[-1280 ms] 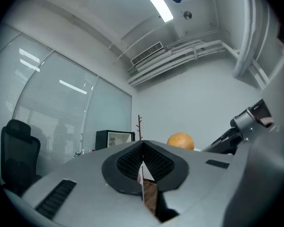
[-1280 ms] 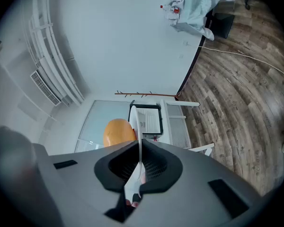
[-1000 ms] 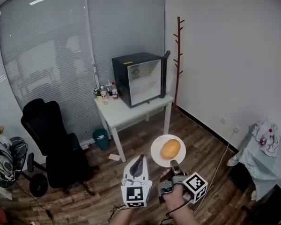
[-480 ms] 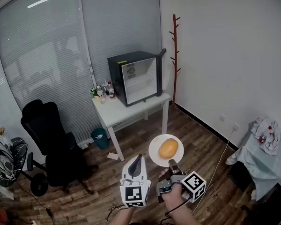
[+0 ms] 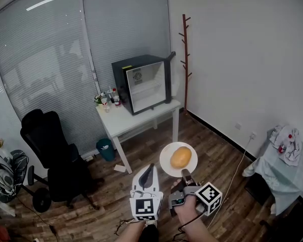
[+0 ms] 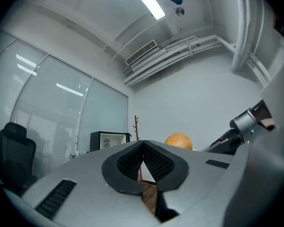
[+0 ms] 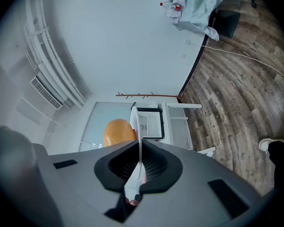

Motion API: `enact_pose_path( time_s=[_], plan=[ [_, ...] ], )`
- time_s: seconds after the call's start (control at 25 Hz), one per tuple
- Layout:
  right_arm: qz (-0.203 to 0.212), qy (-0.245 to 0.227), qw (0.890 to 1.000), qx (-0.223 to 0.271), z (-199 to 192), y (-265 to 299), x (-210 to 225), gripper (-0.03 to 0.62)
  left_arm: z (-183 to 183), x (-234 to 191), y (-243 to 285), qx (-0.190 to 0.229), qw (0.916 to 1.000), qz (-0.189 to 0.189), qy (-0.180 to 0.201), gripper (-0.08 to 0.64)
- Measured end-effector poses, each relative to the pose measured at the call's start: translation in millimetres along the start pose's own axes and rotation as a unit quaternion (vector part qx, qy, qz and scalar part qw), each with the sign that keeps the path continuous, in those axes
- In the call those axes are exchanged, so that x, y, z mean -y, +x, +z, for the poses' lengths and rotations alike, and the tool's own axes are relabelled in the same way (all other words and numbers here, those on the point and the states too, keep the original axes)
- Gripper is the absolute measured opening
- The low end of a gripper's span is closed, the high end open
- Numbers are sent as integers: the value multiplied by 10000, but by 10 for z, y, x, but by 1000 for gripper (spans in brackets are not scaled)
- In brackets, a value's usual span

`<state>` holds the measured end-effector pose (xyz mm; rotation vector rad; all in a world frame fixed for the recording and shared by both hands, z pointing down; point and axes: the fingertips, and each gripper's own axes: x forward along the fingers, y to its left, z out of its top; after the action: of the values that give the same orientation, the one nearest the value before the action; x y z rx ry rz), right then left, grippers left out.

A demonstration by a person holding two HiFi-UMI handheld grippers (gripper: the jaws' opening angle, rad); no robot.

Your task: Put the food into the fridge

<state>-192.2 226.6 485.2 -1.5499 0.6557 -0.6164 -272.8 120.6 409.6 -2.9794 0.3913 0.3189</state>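
An orange round bun (image 5: 181, 157) lies on a white plate (image 5: 167, 166) held out over the wooden floor. My right gripper (image 5: 184, 174) is shut on the plate's near rim. In the right gripper view the plate (image 7: 138, 141) stands edge-on between the pads, with the bun (image 7: 119, 130) to its left. My left gripper (image 5: 149, 169) hangs beside it to the left, shut and empty, and in the left gripper view its pads (image 6: 132, 157) meet at the tip. The black mini fridge (image 5: 139, 83) stands on a white table (image 5: 126, 123) ahead, with its door (image 5: 169, 77) open.
Several bottles (image 5: 108, 97) stand on the table left of the fridge. A black office chair (image 5: 53, 150) is at the left and a green bin (image 5: 104, 148) is under the table. A wooden coat stand (image 5: 184, 59) leans by the wall. A cloth-covered stand (image 5: 287, 155) and a cable (image 5: 238, 173) are at the right.
The fridge and table have drifted left and slightly up in the head view. Both grippers and the plate keep the same pose relative to each other.
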Motion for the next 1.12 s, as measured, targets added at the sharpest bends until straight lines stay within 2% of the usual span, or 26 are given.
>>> enact_pose_path(
  time_s=[0.24,0.44,0.8,1.12],
  plan=[
    [-19,20,10000,15,47,264,62,32,-105,-75,232,23,10000,-54,-32,26],
    [-142,-85,9998,-85,67,671,117,32,-244,-281,574,18,10000,45,-79,26],
    [-252,-160,9995,-136,-80,1739,119,32,-553,-935,1372,-58,9999,126,3,26],
    [-351,-205,9990,-205,-263,2608,72,32,-704,-1533,2005,-32,9997,176,-184,26]
  ],
)
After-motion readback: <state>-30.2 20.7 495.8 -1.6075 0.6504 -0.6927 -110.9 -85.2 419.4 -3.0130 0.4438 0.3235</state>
